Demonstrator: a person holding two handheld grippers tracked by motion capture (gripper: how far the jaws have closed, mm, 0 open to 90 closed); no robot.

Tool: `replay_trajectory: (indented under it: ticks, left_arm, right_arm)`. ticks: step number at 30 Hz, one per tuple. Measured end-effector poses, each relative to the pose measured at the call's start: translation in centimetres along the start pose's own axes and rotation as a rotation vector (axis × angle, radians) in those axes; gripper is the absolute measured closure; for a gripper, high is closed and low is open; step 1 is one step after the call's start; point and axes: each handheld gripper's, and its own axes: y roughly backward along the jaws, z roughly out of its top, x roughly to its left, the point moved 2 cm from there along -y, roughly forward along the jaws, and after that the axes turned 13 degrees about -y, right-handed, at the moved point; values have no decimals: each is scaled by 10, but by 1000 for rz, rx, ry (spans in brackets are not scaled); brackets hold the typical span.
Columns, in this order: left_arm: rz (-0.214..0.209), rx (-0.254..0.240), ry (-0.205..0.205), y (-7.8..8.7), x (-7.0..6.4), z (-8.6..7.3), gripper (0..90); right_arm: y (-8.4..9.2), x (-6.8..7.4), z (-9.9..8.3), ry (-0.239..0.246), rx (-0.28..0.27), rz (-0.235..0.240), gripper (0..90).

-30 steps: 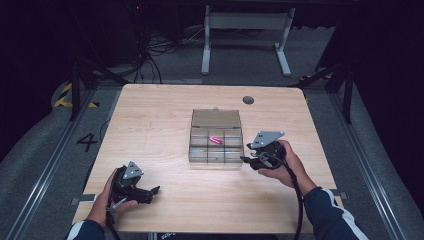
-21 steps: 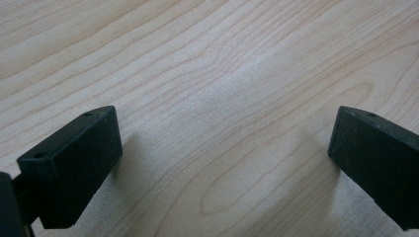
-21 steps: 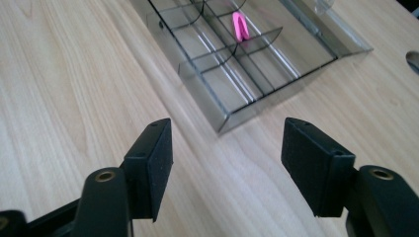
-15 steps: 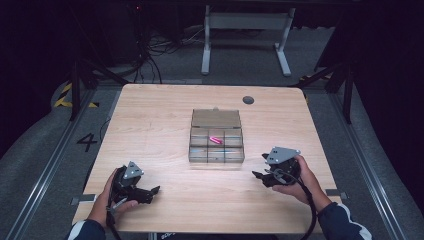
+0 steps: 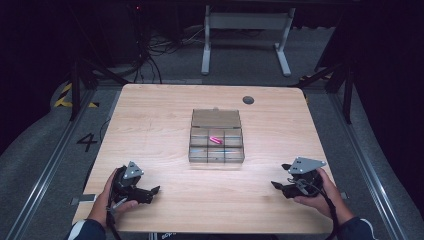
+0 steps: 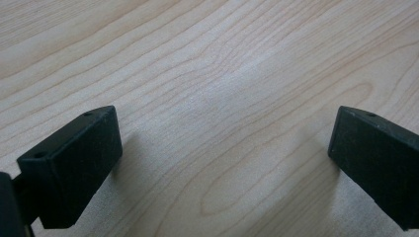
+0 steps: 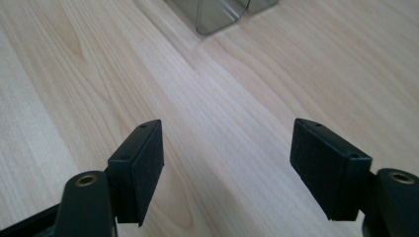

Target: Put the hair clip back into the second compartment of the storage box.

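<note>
1. A clear box (image 5: 216,142) with small compartments sits at the middle of the table (image 5: 160,120), its lid standing open at the far side.
2. A pink item (image 5: 215,140) lies in the middle compartment of the box's back row; what it is cannot be told at this size.
3. The other compartments look bare from the high view, though the clear walls make this hard to judge.
4. The right gripper (image 5: 281,182) rests at the table's near right, well apart from the box, held by the right hand (image 5: 320,192).
5. In the right gripper view the right gripper (image 7: 225,168) has its jaws spread wide with bare wood between them, and a corner of the box (image 7: 217,15) shows at the top edge.
6. The left gripper (image 5: 152,192) lies at the near left, held by the left hand (image 5: 106,197), also well apart from the box.
7. In the left gripper view the left gripper (image 6: 225,158) has its jaws spread wide, close over the wood grain, nothing between them.
8. A dark round grommet (image 5: 248,100) sits near the table's far edge, right of centre.
9. Beyond the table stands a grey frame (image 5: 245,35) on the floor, and a "4" marking (image 5: 87,141) lies on the floor at the left.
</note>
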Motion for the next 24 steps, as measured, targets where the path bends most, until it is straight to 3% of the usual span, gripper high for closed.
replay_trajectory:
  ticks: [6, 12, 23, 24]
  left_arm:
    - [0, 0, 0, 0, 0, 0, 6]
    - [3, 1, 2, 0, 0, 0, 6]
    - [3, 1, 3, 0, 0, 0, 6]
    - [3, 1, 3, 0, 0, 0, 6]
  right_arm:
    - [5, -11, -21, -19, 4, -33, 294]
    - [17, -16, -39, -32, -12, -33, 281]
    - [23, -30, -77, -165, -43, -64, 267]
    - [22, -32, -84, -203, -53, -64, 253]
